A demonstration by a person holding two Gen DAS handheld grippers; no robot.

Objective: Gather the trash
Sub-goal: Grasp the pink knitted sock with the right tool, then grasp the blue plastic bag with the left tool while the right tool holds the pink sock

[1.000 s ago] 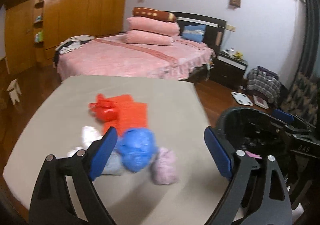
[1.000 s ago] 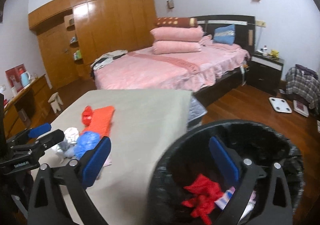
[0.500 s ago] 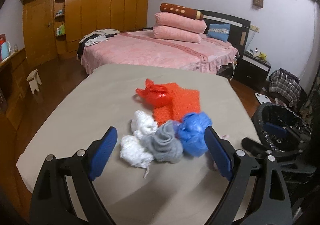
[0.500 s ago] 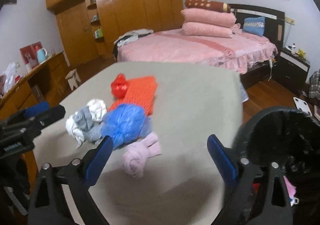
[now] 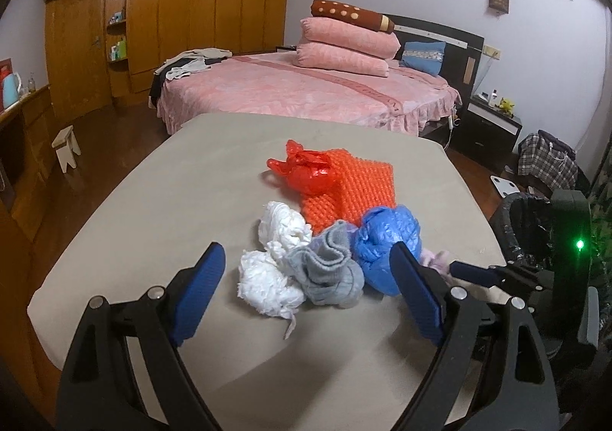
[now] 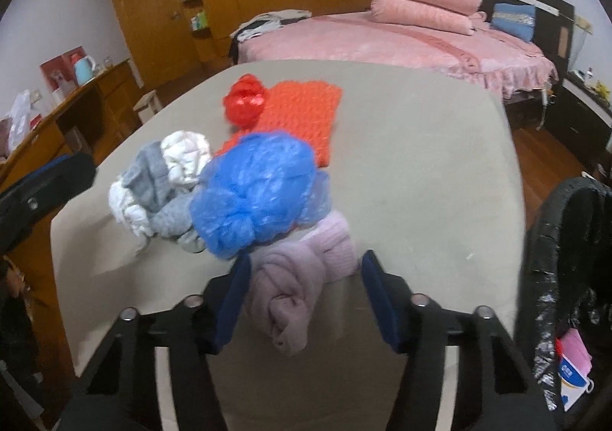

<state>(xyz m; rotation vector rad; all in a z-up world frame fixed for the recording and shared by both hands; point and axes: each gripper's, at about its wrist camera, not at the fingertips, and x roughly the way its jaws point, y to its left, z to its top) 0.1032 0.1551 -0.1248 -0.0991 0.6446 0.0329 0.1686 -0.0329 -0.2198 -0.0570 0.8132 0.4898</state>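
A pile lies on the grey table (image 5: 160, 209): a blue plastic bag (image 6: 252, 193), a pink rolled sock (image 6: 302, 278), a grey sock (image 5: 329, 266), white crumpled tissues (image 5: 267, 281), a red plastic bag (image 5: 310, 172) and an orange knitted mat (image 5: 348, 190). My right gripper (image 6: 306, 301) is open with the pink sock between its fingers, which do not clamp it. My left gripper (image 5: 306, 297) is open and empty just in front of the tissues and grey sock. The right gripper's finger also shows in the left wrist view (image 5: 474, 272).
A black-lined trash bin (image 6: 566, 278) stands off the table's right edge with trash inside. A pink bed (image 5: 306, 90) with pillows is behind the table. A wooden wardrobe (image 5: 172, 21) is at the back left, a desk (image 6: 69, 113) to the left.
My right gripper has swung from over the bin to the pile, narrowed and come around the pink sock. My left gripper has drawn back to face the tissues and grey sock.
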